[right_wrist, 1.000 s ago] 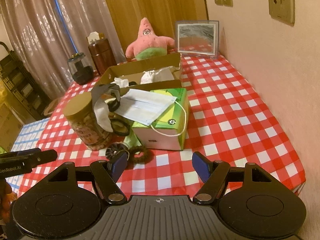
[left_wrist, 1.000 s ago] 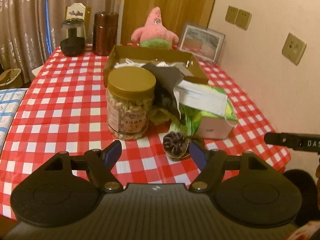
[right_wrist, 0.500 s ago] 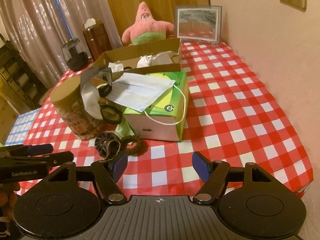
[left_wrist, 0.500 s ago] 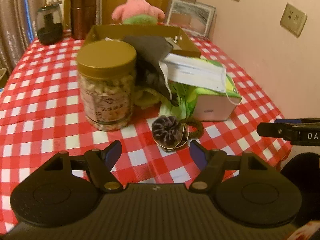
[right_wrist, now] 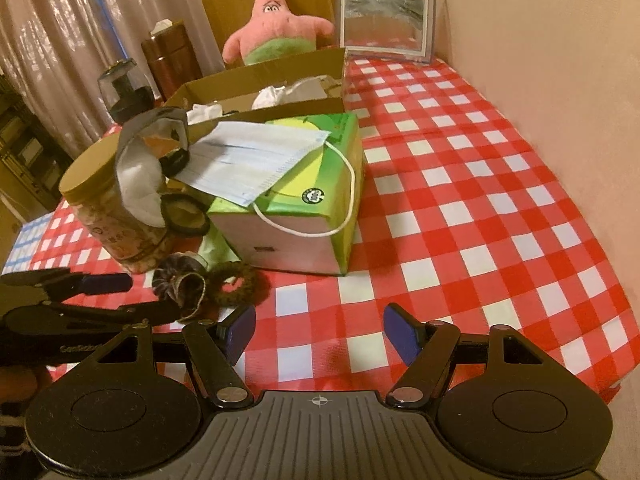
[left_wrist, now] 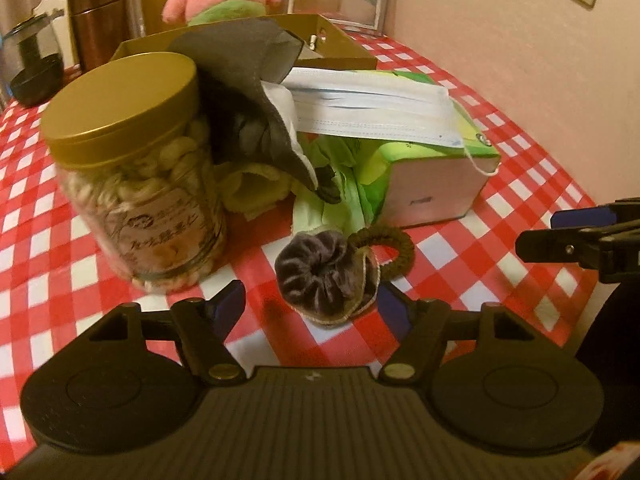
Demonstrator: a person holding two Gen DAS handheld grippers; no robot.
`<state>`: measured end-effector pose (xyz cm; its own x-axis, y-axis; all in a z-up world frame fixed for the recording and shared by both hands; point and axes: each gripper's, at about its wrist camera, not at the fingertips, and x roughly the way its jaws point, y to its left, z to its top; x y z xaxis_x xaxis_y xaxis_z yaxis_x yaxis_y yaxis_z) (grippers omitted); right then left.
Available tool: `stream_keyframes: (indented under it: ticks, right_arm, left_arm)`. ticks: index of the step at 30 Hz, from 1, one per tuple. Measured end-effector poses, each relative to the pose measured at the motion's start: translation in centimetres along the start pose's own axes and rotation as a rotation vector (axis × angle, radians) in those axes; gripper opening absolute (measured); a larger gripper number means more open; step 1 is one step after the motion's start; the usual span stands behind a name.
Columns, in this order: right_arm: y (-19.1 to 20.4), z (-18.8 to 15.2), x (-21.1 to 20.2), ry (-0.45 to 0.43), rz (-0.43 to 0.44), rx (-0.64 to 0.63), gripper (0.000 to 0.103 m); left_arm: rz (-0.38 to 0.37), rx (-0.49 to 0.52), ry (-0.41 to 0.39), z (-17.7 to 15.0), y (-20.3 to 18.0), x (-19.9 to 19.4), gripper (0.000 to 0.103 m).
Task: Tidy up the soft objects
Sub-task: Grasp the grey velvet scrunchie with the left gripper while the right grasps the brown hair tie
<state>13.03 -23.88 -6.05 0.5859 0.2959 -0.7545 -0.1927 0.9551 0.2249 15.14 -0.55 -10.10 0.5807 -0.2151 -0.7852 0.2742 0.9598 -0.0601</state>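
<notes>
The right gripper (right_wrist: pixel 319 330) hangs open over bare checked cloth (right_wrist: pixel 480 200). A mask (right_wrist: pixel 248 160) drapes the green box (right_wrist: pixel 320 200); scrunchies (right_wrist: pixel 208 284) lie near the left gripper (right_wrist: pixel 120 296)

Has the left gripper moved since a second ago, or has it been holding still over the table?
Yes. The left gripper has closed in on the dark scrunchie, with the nut jar looming larger. Its jaws have just narrowed slightly and are open, gripping nothing.

We see a gold-lidded jar (left_wrist: pixel 132 184) beside a green box (right_wrist: pixel 308 208) on the checked surface (right_wrist: pixel 480 208); behind them, a mirror (right_wrist: pixel 386 20) and brown canister (right_wrist: pixel 170 56).
</notes>
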Motion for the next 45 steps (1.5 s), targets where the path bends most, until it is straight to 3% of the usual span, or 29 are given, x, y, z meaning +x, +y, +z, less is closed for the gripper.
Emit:
stream_keyframes:
  ticks: [6,13,16,26,39,45]
  right_arm:
    - [-0.2,0.0,1.3,0.025,0.001,0.003,0.071]
    - [-0.1,0.1,2.5,0.049,0.010,0.007,0.071]
    - [0.6,0.2,2.9,0.052,0.021,0.002,0.071]
    - [4.4,0.6,5.3,0.052,0.068,-0.068,0.071]
    - [7.7,0.2,9.3,0.042,0.039,-0.144,0.071]
    - [8.5,-0.4,10.1,0.031,0.009,-0.204,0.055]
  left_arm:
    - [-0.040,0.010,0.020,0.3,0.7,2.1,0.060]
    - [-0.109,-0.030,0.031,0.4,1.2,2.1,0.027]
    - [-0.115,-0.055,0.035,0.5,1.8,1.0,0.017]
    - [-0.040,-0.155,0.003,-0.3,5.1,-2.9,0.014]
    - [-0.065,-0.214,-0.047,0.0,6.7,-5.1,0.014]
    - [-0.062,-0.231,-0.040,-0.4,6.9,-5.0,0.014]
